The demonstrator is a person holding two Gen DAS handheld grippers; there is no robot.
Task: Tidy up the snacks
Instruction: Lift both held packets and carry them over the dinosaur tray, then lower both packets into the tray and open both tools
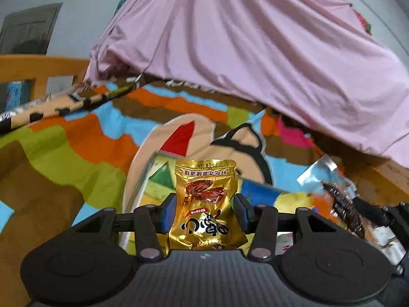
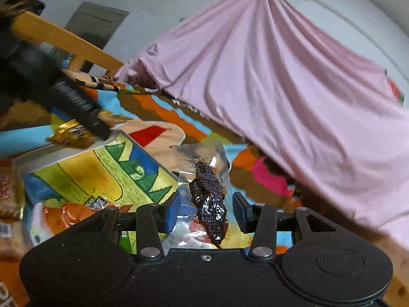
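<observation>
My left gripper [image 1: 204, 215] is shut on a gold foil snack packet [image 1: 205, 204], its blue pads pressing both sides of the upright packet. Just behind it stands a colourful cartoon-printed box [image 1: 153, 179] with an open top. My right gripper [image 2: 204, 212] is shut on a clear wrapper holding a dark snack [image 2: 209, 199], held above the bedspread beside the box [image 2: 115, 174]. In the right wrist view one dark finger [image 2: 76, 102] of the left gripper holds the gold packet [image 2: 71, 135] over the box's far rim. The clear wrapper [image 1: 340, 199] shows blurred at the right of the left wrist view.
A bright patchwork bedspread [image 1: 64, 140] covers the surface. A pink sheet [image 1: 255, 51] hangs over the back and right. A wooden rail [image 2: 64, 41] runs along the far left. An orange packet [image 2: 66, 215] and a brownish packet [image 2: 7, 192] lie left of the box.
</observation>
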